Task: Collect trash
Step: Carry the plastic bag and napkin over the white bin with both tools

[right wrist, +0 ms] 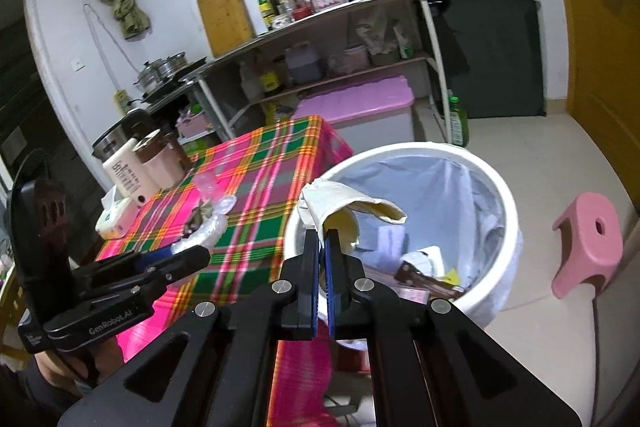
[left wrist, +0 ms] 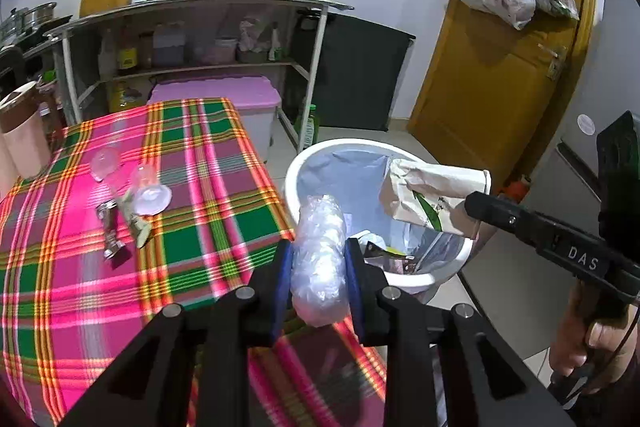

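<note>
**Both grippers loaded at the bin**

Your left gripper [left wrist: 318, 259] pinches a crumpled clear plastic wad [left wrist: 320, 259] between its blue pads [left wrist: 282, 291]. The wad stands up between the fingers and sits over the table corner, just beside the white bin [left wrist: 304, 163], not yet over its opening.

Your right gripper [right wrist: 323, 247] has its fingers pressed nearly together on the edge of a paper bag [right wrist: 344, 205]. From the left camera the bag [left wrist: 432, 195] hangs over the bin's far-right rim, its printed green leaf facing you. From the right camera the bag curls open above the bin [right wrist: 504, 195], which is lined with a pale bag and already holds wrappers and scraps of paper [right wrist: 424, 275].

On the plaid tablecloth [left wrist: 200, 163] more trash lies well apart from both grippers: a clear cup [left wrist: 146, 191] on its side, a clear dome lid [left wrist: 105, 163] behind it, a crumpled wrapper [left wrist: 138, 223] touching the cup, and a small shiny item [left wrist: 110, 231] beside that, which may be foil, though blur hides its detail.

At the table's far-left edge stand pale bottles [right wrist: 132, 171] and a tissue pack [right wrist: 116, 219]. A pink stool [right wrist: 588, 247] sits on the floor to the right of the bin.
</note>
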Demonstrator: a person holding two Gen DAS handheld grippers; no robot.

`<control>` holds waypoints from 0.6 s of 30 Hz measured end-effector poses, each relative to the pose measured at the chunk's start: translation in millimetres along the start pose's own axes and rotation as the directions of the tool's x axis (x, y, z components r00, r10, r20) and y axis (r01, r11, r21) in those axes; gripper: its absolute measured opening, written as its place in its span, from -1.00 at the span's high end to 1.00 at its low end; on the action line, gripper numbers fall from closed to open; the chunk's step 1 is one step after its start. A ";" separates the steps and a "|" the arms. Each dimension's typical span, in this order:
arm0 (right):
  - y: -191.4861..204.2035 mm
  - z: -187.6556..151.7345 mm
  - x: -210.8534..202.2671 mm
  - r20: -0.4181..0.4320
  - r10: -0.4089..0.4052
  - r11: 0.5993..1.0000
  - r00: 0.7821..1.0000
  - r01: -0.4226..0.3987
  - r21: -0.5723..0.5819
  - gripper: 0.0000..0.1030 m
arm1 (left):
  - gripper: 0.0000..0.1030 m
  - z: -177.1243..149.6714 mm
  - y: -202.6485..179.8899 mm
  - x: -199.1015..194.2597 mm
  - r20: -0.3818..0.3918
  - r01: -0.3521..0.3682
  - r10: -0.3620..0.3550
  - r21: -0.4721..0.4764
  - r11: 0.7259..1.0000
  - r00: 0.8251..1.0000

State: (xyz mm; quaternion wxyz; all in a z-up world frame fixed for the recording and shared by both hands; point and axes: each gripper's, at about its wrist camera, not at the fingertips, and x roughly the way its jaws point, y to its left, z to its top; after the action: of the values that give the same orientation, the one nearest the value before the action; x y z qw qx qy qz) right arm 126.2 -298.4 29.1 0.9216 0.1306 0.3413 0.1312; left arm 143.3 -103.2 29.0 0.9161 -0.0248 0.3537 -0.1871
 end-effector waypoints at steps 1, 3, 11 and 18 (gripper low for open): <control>-3.6 -0.2 0.0 0.000 -0.005 1.000 1.000 0.005 0.007 0.95 | 0.47 1.8 -2.4 2.9 -0.002 0.003 -0.003 0.004 1.000 1.000; -9.0 -0.4 0.8 -0.001 -0.013 1.000 1.000 0.013 0.017 0.95 | 0.47 5.2 -6.0 8.2 -0.006 0.010 -0.010 0.009 1.000 1.000; -25.7 -3.2 6.0 -0.020 -0.046 0.998 0.999 0.047 0.041 0.95 | 0.47 12.3 -19.6 33.5 -0.035 0.039 -0.038 0.025 0.999 0.999; -37.6 -5.1 14.2 -0.048 -0.069 0.996 0.996 0.071 0.053 0.95 | 0.47 18.2 -27.5 52.3 -0.055 0.053 -0.051 0.035 0.998 0.997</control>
State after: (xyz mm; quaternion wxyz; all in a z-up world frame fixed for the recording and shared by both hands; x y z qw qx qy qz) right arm 139.0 -328.0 4.5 0.9135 0.1405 0.3703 0.0926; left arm 181.9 -149.1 14.1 0.9014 -0.0125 0.3739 -0.2179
